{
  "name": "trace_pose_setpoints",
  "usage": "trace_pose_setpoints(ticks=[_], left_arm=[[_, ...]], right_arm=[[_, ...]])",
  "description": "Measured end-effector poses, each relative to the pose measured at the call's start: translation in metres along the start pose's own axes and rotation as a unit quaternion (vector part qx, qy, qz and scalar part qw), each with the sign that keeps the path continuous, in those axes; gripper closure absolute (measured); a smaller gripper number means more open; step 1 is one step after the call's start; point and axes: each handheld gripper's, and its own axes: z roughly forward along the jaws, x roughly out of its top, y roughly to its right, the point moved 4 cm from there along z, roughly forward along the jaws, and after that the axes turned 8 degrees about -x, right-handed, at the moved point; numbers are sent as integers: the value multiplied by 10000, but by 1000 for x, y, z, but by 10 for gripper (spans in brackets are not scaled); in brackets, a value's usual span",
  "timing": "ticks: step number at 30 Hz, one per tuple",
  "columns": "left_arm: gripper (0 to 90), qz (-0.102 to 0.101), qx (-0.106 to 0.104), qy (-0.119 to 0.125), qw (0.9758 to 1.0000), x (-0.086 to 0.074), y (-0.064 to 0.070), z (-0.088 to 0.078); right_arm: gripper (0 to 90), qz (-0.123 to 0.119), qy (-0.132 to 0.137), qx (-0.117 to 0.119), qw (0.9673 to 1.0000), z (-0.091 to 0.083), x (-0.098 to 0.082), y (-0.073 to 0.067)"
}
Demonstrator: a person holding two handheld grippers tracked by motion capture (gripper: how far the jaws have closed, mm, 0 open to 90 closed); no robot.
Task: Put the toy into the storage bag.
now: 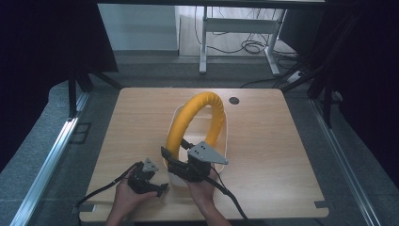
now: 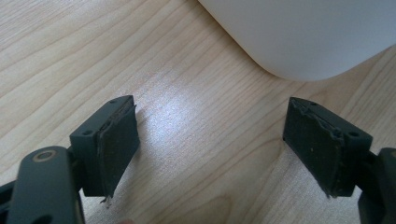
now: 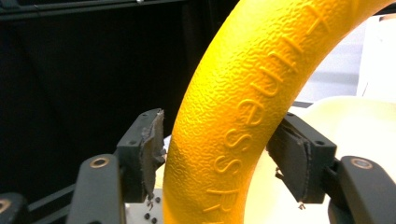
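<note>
On the left of the high view, the left claw (image 1: pixel 157 188) rests low over the wooden bench (image 1: pixel 136 122) with its jaws spread wide and nothing between them; its own camera shows bare wood grain under the pads and the rounded corner of the white tub (image 2: pixel 303 37) just beyond. To the right, the right claw (image 1: pixel 170 159) stands at the near end of the yellow foam ring (image 1: pixel 200 113), an embossed arc that rises out of the white tub near the middle of the bench. In the right gripper view the ring (image 3: pixel 243 121) sits between the two jaws; the right-hand pad looks close against the foam while a sliver of gap shows at the left-hand pad (image 3: pixel 152 149), so the jaws stand parted around the ring rather than clamped on it. The step in hand reads as letting go of the ring in the tub. Done well, it calls for the jaws to open evenly until both pads clear the textured foam, then for the claw to draw straight back along its own line, so neither pad drags the arc sideways or tips it off the tub's rim.
</note>
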Motion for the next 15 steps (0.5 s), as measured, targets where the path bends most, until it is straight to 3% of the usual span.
trace_pose_setpoints(ticks=[5,15], left_arm=[[182,18,62,-31,10000,0,-1,-1],[182,31,118,34,9999,1,-2,-4]], right_arm=[[300,-38,-35,88,9999,-8,1,3],[311,-97,-6,129,9999,-32,3,18]])
